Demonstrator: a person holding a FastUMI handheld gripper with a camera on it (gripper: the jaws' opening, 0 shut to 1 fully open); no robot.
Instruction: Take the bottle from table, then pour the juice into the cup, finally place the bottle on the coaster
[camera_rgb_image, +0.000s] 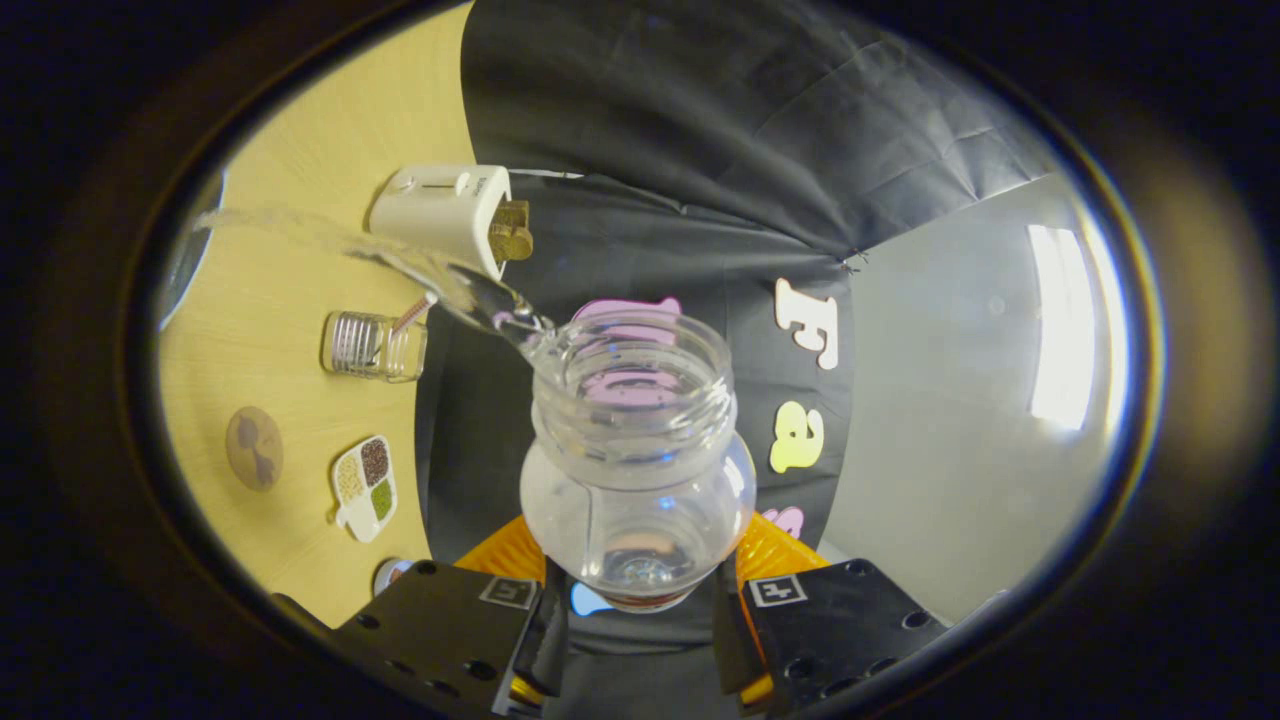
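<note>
My gripper (640, 605) is shut on a clear plastic bottle (635, 470), gripping it near its base with the open mouth pointing away from me. The bottle is tipped over sideways above the yellow wooden table (290, 120). A clear stream of liquid (400, 262) runs from its mouth across the table towards a glassy cup (180, 265), partly cut off at the far side. A little liquid is left in the bottle. A round brown coaster (254, 448) lies flat on the table, apart from the bottle and the cup.
A white toaster (440, 212) with a slice of bread stands on the table by the stream. A ribbed glass jar (373, 347) with a straw and a white divided dish (365, 487) of grains sit near the coaster. Black cloth wall lies beyond.
</note>
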